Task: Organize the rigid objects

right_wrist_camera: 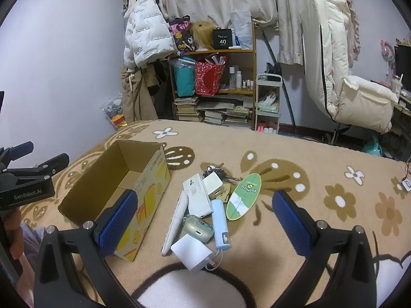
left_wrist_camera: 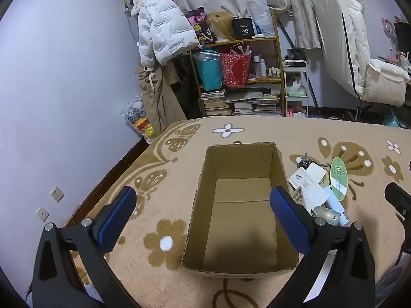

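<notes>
you are looking across a beige carpet (right_wrist_camera: 295, 148) with brown flower and butterfly patterns; at the far left your left gripper (left_wrist_camera: 203, 210) hangs above an open cardboard box (left_wrist_camera: 241, 267), its blue-padded fingers (left_wrist_camera: 117, 218) spread wide apart and holding nothing; the box stands upright on the carpet with nothing visible inside; in the right wrist view the box (right_wrist_camera: 143, 205) shows yellow print on its side wall, and the left gripper (right_wrist_camera: 28, 177) appears beyond it at the left edge; just right of the box lies a loose pile of small items, some touching or overlapping; a slim white stick-shaped device (right_wrist_camera: 176, 220) lies nearest the box; next come a white rectangular box (right_wrist_camera: 196, 197), a white square adapter (right_wrist_camera: 213, 183) and a bunch of keys (right_wrist_camera: 218, 170) at the far end; nearer you sit a grey rounded case (right_wrist_camera: 197, 227) and a white charger plug (right_wrist_camera: 191, 255); a pale blue cylinder (right_wrist_camera: 221, 223) lies beside them; furthest right in the pile is a green oval surfboard-shaped card (right_wrist_camera: 244, 196); your right gripper (right_wrist_camera: 204, 219) hovers over this pile, its blue fingers (right_wrist_camera: 291, 225) wide open and gripping nothing; beyond the carpet stands a wooden shelf (right_wrist_camera: 253, 77) packed with bags and books.
</notes>
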The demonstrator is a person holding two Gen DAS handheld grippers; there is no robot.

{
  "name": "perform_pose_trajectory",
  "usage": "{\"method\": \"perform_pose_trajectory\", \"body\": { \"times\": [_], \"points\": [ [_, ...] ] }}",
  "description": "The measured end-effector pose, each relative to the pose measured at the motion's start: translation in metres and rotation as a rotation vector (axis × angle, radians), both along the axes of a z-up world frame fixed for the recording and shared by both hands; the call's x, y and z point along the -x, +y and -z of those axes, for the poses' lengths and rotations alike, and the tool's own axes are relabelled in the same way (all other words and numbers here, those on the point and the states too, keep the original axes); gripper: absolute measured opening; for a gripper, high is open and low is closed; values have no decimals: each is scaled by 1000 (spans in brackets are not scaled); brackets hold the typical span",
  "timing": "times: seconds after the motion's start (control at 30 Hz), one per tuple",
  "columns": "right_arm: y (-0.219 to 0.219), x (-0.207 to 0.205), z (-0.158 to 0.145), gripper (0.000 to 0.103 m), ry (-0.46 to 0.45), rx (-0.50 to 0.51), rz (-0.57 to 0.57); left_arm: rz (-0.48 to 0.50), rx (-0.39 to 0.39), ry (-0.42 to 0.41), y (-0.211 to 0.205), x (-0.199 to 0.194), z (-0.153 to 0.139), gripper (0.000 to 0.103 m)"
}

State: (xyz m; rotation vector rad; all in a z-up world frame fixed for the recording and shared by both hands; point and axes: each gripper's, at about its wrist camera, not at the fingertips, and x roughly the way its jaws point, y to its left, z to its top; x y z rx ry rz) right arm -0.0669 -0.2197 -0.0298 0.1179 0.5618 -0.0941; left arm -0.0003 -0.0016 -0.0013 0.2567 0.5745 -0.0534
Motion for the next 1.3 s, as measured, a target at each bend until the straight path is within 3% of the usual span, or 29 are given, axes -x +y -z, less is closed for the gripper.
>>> {"method": "perform_pose_trajectory", "body": {
  "times": [1.3],
  "points": [
    [3,1,-1,103,-3,7,10,7,-3,25,1,-2,2,103]
  ]
}}
